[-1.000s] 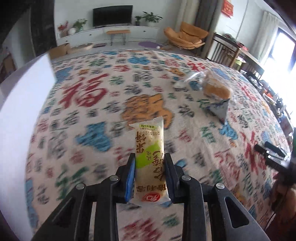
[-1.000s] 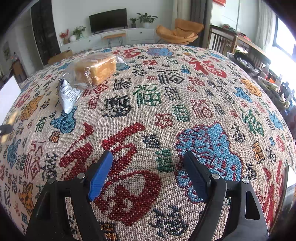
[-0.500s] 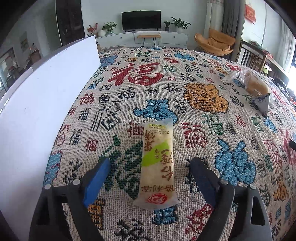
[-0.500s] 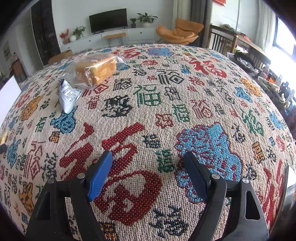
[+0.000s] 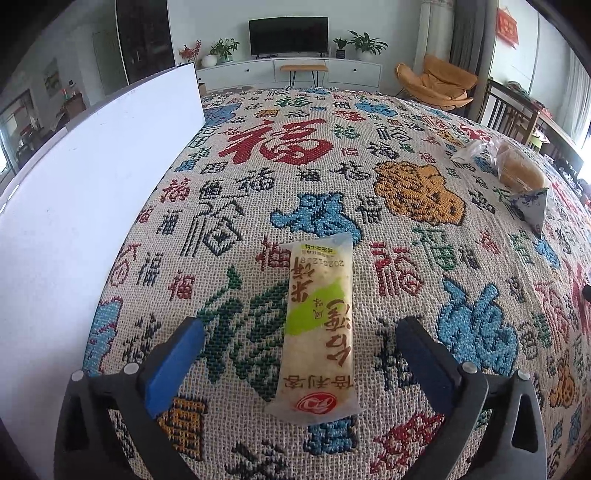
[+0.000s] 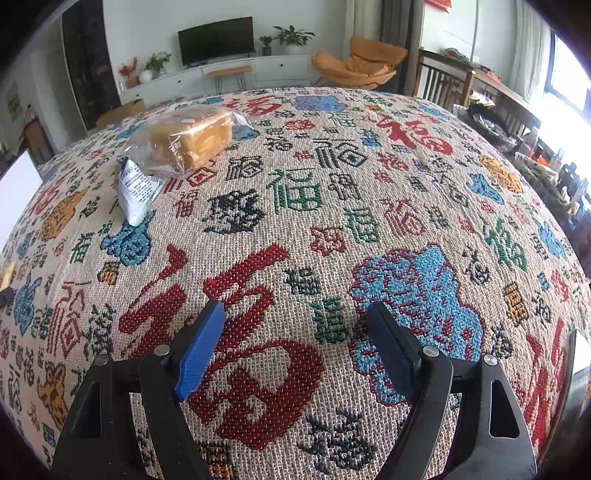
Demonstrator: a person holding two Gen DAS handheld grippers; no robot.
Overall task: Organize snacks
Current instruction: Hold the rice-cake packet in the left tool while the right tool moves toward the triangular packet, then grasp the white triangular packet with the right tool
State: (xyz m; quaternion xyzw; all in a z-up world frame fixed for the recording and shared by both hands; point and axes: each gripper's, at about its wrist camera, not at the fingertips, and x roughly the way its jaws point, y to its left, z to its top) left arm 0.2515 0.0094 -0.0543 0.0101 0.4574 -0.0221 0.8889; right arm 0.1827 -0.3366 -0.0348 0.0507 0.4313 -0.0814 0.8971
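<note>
Now the left gripper (image 5: 301, 354) has just opened wide, leaving the rice cracker (image 5: 319, 321) flat beside the white board (image 5: 92, 192); the right gripper (image 6: 295, 345) gapes empty.

Location: a home living room. Indicators: a flat television (image 5: 288, 36) on a long white media cabinet (image 5: 291, 72), potted plants (image 5: 365, 44) beside it, an orange lounge chair (image 5: 437, 83), dark wooden dining chairs (image 6: 439, 86), and a patterned woven tablecloth (image 6: 332, 206).
</note>
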